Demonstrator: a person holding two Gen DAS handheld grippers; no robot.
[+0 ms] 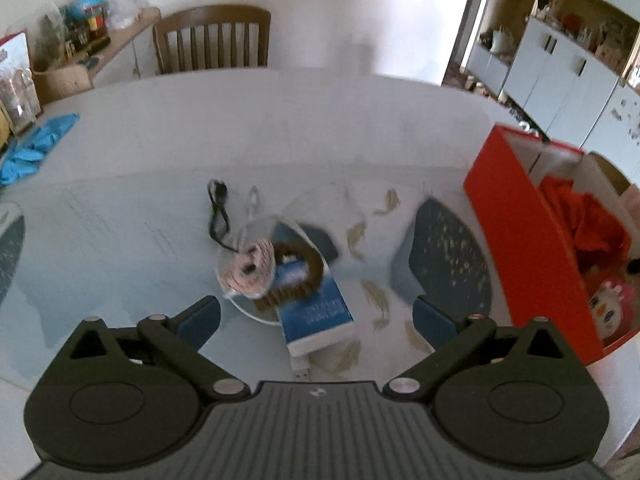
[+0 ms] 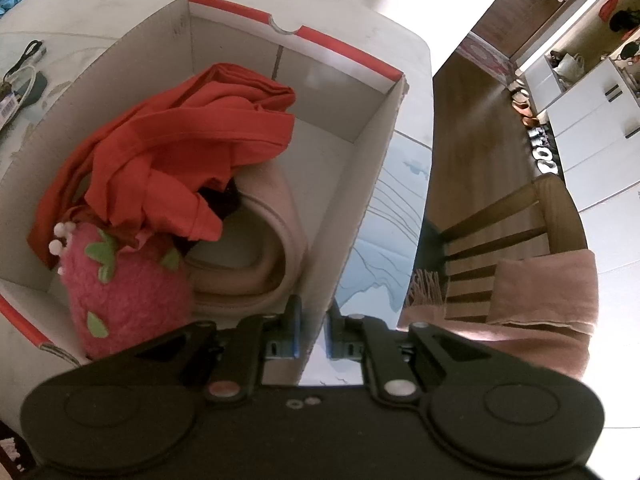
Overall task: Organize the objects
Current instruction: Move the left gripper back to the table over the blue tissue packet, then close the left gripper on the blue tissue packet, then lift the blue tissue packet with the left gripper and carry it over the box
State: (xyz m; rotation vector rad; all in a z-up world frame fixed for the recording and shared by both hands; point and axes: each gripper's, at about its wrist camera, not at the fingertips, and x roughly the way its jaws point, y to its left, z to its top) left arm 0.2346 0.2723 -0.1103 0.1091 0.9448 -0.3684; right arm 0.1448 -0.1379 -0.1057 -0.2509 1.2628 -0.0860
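Note:
My left gripper (image 1: 316,316) is open above the table, empty. Just ahead of it lie a blue-and-white box (image 1: 316,312), a brown bristle brush (image 1: 298,276), a pink roll in clear wrap (image 1: 250,266) and a black cable (image 1: 218,216). A red cardboard box (image 1: 516,232) stands to the right. My right gripper (image 2: 312,332) is shut on the near wall of that box (image 2: 348,216). Inside lie a red cloth (image 2: 180,152), a pink strawberry plush (image 2: 124,296) and a pink slipper (image 2: 272,240).
Blue gloves (image 1: 32,148) lie at the table's far left. A wooden chair (image 1: 214,40) stands behind the table. Another chair with a pink scarf (image 2: 532,292) stands at the table's right side. Cupboards (image 1: 560,68) line the far wall.

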